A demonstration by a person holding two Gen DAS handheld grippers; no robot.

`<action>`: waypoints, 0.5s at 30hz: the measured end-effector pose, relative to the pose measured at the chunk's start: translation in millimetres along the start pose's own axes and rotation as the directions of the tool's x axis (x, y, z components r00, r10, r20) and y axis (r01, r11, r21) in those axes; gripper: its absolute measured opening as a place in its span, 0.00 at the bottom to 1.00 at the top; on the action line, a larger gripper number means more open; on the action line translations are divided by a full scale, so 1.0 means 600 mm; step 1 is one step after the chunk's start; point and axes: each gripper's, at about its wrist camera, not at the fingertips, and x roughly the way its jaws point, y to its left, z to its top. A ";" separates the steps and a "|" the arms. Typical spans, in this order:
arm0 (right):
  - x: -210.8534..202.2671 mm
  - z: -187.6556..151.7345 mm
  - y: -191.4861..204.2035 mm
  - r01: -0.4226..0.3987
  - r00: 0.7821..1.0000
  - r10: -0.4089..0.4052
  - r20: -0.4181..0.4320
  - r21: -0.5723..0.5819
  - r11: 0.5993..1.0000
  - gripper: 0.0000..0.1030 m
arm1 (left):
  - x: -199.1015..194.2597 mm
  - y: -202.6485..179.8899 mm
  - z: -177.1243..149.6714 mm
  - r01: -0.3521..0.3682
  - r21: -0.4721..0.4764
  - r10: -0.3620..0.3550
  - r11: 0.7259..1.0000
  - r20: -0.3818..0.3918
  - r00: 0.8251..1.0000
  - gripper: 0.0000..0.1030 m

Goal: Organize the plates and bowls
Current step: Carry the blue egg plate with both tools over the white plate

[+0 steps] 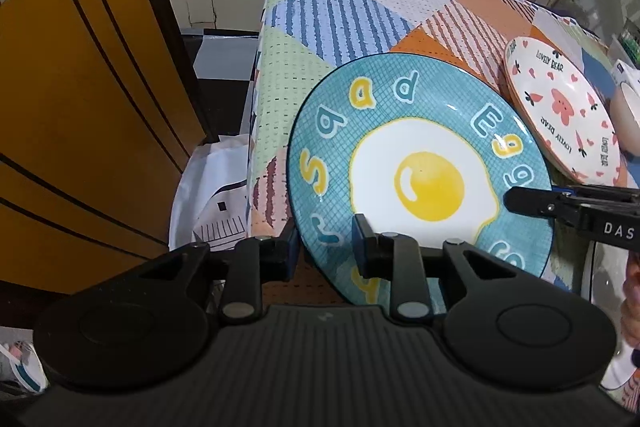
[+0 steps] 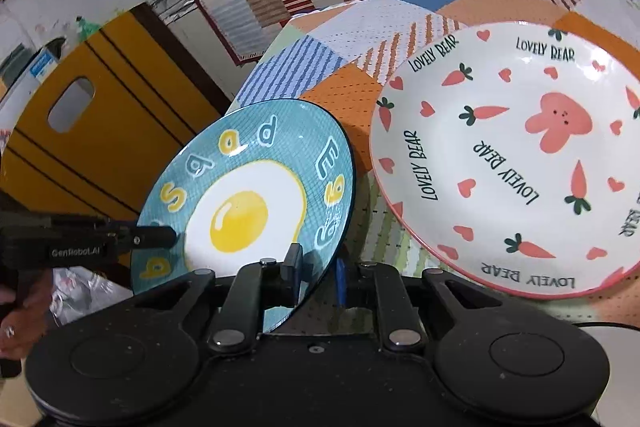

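A teal plate [image 1: 420, 167] with a fried-egg picture is held tilted above the patchwork table [image 1: 340, 11]. My left gripper [image 1: 326, 247] is shut on its near rim. My right gripper [image 2: 318, 267] is shut on the opposite rim of the same plate [image 2: 248, 203]; it also shows in the left wrist view [image 1: 532, 205] at the plate's right edge, and the left gripper shows in the right wrist view [image 2: 160, 237]. A white plate [image 2: 512, 155] with carrots and "LOVELY BEAR" lies flat on the table to the right, also seen in the left wrist view [image 1: 560, 111].
A yellow wooden panel [image 1: 80, 107] stands left of the table. A white bowl [image 1: 626, 115] sits beyond the carrot plate at the right edge. A white plastic bag [image 1: 212, 195] lies on the floor by the table's left side.
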 end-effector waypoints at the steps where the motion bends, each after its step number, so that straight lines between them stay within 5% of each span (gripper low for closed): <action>1: 0.001 0.000 -0.002 -0.003 1.000 0.003 0.011 -0.001 1.000 0.20 | 0.000 -0.002 -0.002 -0.005 0.000 0.005 1.000 0.005 1.000 0.26; 6: -0.005 -0.001 0.011 0.022 1.000 -0.020 0.018 -0.096 0.995 0.20 | -0.015 -0.020 -0.011 -0.048 0.011 0.048 0.999 -0.003 0.999 0.26; 10: -0.034 -0.002 0.012 -0.001 1.000 0.004 0.020 -0.117 0.993 0.19 | -0.047 -0.027 -0.023 -0.017 -0.042 0.016 0.999 -0.015 1.000 0.26; 15: -0.086 -0.015 0.017 -0.029 0.999 0.034 0.030 -0.150 0.988 0.19 | -0.105 -0.071 -0.047 -0.054 0.018 0.054 0.998 0.015 0.998 0.26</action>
